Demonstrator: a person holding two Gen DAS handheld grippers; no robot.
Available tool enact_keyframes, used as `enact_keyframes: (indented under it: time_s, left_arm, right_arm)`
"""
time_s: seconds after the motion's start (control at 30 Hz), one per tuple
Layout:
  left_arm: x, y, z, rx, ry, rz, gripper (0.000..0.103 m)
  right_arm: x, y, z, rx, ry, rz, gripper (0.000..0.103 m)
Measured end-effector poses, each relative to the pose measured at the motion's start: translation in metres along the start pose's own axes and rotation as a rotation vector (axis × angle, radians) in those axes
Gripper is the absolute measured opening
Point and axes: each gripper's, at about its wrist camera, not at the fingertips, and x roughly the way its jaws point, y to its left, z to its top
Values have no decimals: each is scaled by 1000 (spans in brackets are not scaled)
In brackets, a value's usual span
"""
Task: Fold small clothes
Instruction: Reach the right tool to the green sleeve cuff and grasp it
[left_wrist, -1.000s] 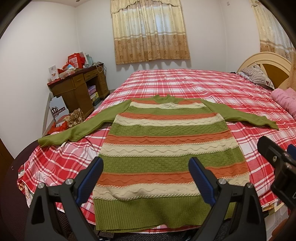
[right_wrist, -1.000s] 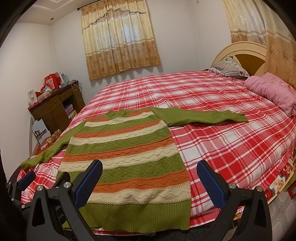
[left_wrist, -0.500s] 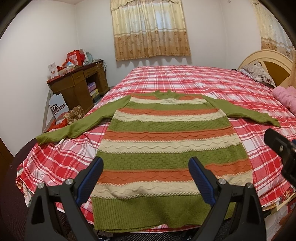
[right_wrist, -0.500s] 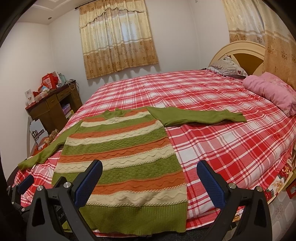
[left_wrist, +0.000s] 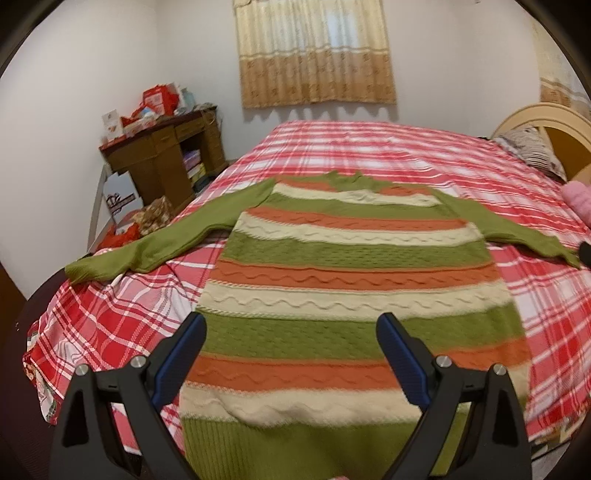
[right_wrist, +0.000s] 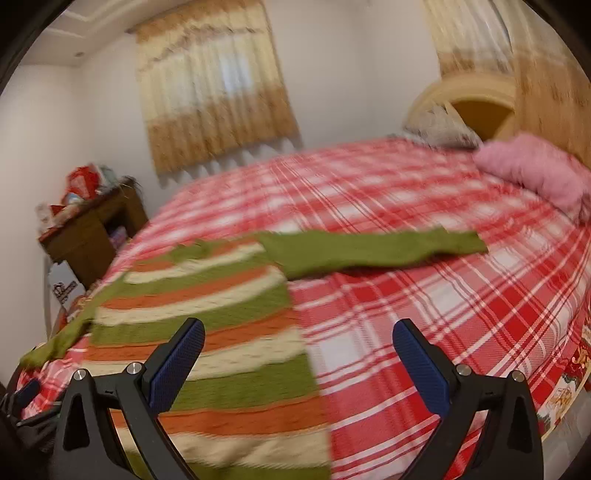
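Note:
A knitted sweater (left_wrist: 351, 266) with green, orange and cream stripes lies flat on the bed, hem toward me, both green sleeves spread out. My left gripper (left_wrist: 291, 325) hovers open above the lower body of the sweater, nothing between its fingers. In the blurred right wrist view the sweater (right_wrist: 214, 317) fills the lower left, with its right sleeve (right_wrist: 373, 251) stretched out to the right. My right gripper (right_wrist: 299, 332) stands open over the sweater's right edge, holding nothing.
The bed carries a red and white plaid sheet (left_wrist: 388, 155). A pink pillow (right_wrist: 535, 173) and a wooden headboard (right_wrist: 476, 99) are at the right. A cluttered brown desk (left_wrist: 162, 151) stands by the left wall, with bags on the floor beside it.
Both grippers have moved forward over the sweater, so it looks nearer. The right view has swung and blurred; the right gripper has nearly left the left view's edge.

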Motion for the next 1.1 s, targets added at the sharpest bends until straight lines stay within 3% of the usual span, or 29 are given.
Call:
enact_keyframes:
  time_s: [0.17, 0.23, 0.27, 0.33, 0.5, 0.73, 0.87, 0.93, 0.97, 1.03, 1.07, 1.1]
  left_arm:
    - [23, 5, 10, -10, 17, 26, 96]
    - [33, 7, 14, -5, 23, 35, 96]
    - [37, 8, 17, -5, 26, 39, 96]
    - [46, 12, 21, -10, 23, 40, 96]
    - [74, 22, 37, -48, 19, 89, 96]
    - [103, 26, 53, -76, 54, 126, 96]
    - [113, 22, 50, -49, 84, 127, 96]
    - [118, 21, 48, -39, 96, 133, 96]
    - [121, 21, 46, -41, 104, 135, 96]
    - [126, 22, 45, -49, 122, 128, 96]
    - [129, 22, 43, -53, 133, 124, 96]
    - [131, 22, 41, -55, 142, 121, 96]
  right_arm:
    - [33, -96, 43, 191, -21, -88, 101]
    - [44, -140, 57, 302, -23, -112, 92]
    - [49, -160, 62, 350, -25, -122, 77]
    - [47, -205, 67, 424, -32, -160, 58]
    - [72, -279, 72, 524, 2, -200, 56]
    - [137, -297, 61, 530, 161, -193, 56]
    - [154, -285, 60, 467, 143, -242, 72]
    - [159, -279, 60, 418, 161, -273, 74]
    - [162, -277, 60, 386, 174, -289, 73]
    - [166, -272, 60, 302, 195, -344, 59]
    - [166, -273, 59, 281, 202, -368, 43]
    - [162, -276, 58, 273, 203, -367, 34]
